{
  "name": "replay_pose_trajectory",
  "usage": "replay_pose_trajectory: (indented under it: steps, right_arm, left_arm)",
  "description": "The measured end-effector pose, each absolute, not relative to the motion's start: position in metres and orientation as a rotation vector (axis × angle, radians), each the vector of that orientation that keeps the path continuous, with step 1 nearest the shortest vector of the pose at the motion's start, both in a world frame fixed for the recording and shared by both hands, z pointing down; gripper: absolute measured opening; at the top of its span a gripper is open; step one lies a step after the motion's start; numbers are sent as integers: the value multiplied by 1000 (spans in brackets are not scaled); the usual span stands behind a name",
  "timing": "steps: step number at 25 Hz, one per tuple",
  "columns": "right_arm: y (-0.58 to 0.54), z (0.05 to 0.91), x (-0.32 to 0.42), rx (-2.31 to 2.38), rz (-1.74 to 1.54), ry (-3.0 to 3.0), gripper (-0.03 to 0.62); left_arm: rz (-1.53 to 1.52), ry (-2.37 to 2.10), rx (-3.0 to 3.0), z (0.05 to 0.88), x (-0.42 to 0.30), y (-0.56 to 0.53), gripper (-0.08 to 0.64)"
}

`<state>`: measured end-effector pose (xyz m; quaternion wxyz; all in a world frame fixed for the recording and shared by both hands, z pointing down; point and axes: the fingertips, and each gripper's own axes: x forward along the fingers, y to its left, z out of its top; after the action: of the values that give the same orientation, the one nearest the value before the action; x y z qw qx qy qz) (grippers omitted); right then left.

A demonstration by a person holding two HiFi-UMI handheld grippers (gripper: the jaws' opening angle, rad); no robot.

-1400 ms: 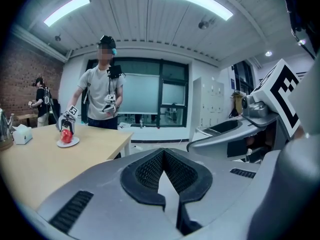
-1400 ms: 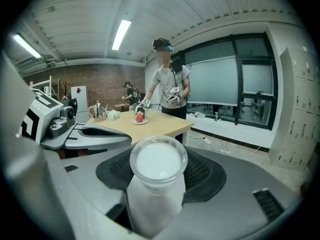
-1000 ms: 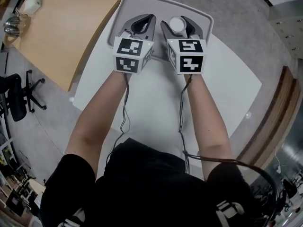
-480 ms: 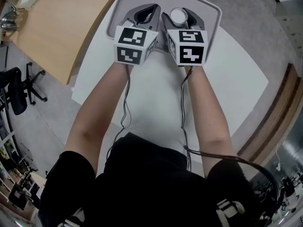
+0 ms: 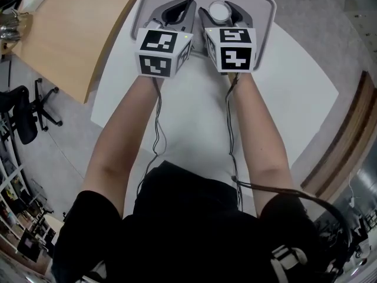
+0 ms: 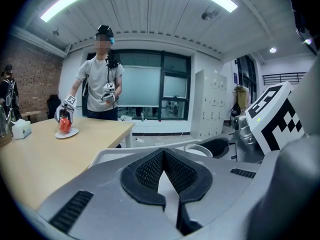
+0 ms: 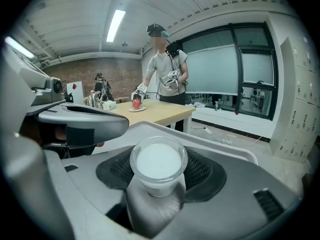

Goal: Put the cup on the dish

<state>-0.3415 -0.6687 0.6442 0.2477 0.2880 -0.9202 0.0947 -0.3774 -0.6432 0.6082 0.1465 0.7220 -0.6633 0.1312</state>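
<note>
A small clear cup (image 5: 219, 12) with a white inside stands upright between the jaws of my right gripper (image 5: 226, 7), which is shut on it. In the right gripper view the cup (image 7: 159, 163) fills the gap between the dark pads. It hangs over a light grey dish (image 5: 266, 15) with a raised rim, at the far end of the white table. Beside it on the left, my left gripper (image 5: 177, 12) is over the same dish. Its pads meet at the tips (image 6: 163, 151) with nothing between them. The dish rim (image 6: 125, 153) shows just beyond.
The white table (image 5: 194, 117) carries the dish. A wooden table (image 5: 70, 34) adjoins it at the left, with a black office chair (image 5: 23, 119) on the floor beside it. Far off, a person (image 6: 102, 89) stands at the wooden table by a red thing on a plate (image 6: 66, 128).
The grippers and the dish sit a little higher in the head view than before. The cup stays in the right gripper, and the left gripper keeps its place beside it.
</note>
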Motion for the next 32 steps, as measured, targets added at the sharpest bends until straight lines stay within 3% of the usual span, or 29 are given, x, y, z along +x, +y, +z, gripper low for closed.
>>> replay_pose_trajectory:
  steps: [17,32]
  right_arm:
    - [-662,639,-348,729,170,-2463,245]
    - [-619,526,-320,850,116,-2598,244]
  left_arm:
    - [352,-1945,2074,583,-381,-628,8]
    - [351,-1923,2149,526,-366,-575,8]
